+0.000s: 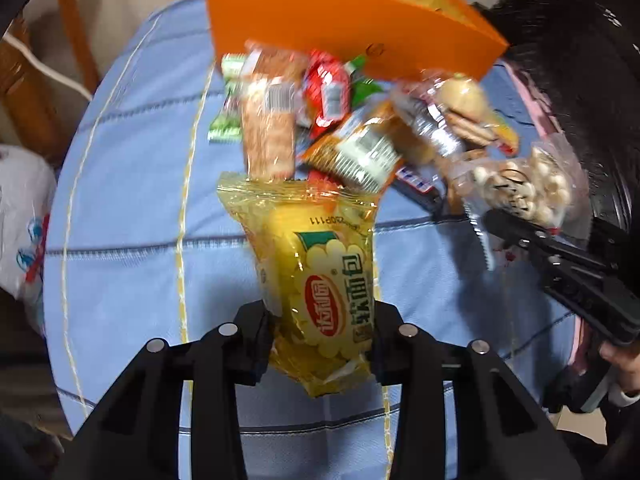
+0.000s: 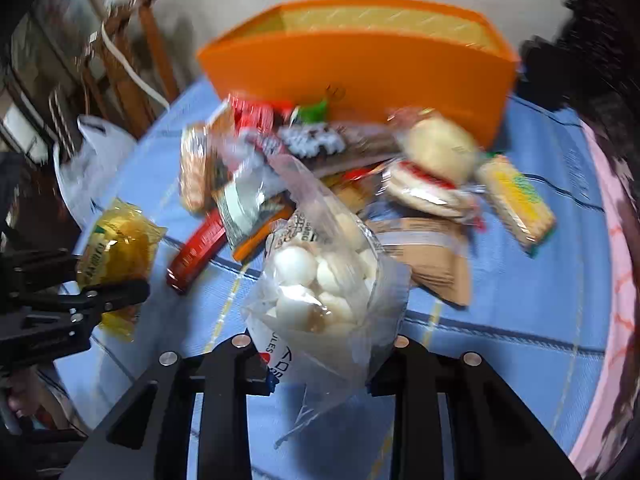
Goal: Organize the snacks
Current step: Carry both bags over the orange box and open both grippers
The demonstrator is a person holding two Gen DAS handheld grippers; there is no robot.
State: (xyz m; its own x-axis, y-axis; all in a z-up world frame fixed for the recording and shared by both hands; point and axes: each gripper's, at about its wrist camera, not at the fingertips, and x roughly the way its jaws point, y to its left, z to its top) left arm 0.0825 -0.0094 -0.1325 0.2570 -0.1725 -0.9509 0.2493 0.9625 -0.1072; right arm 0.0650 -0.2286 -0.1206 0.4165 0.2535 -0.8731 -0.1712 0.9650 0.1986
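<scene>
My left gripper (image 1: 322, 344) is shut on a yellow bread packet (image 1: 316, 276), which sticks out forward between the fingers; the same packet (image 2: 116, 256) shows at the left of the right wrist view. My right gripper (image 2: 320, 360) is shut on a clear bag of white round snacks (image 2: 324, 280); in the left wrist view that bag (image 1: 528, 188) sits at the right with the right gripper's black fingers on it. Behind both lies a heap of mixed snack packets (image 1: 340, 120) on the blue cloth (image 1: 132, 220). An orange box (image 2: 360, 72) stands open behind the heap.
A wooden chair (image 2: 132, 56) and a white plastic bag (image 2: 92, 160) are off the table's left side. A pink edge (image 2: 616, 280) runs along the right. A flat brown packet (image 2: 436, 256) and a yellow cracker pack (image 2: 516, 200) lie right of the held bag.
</scene>
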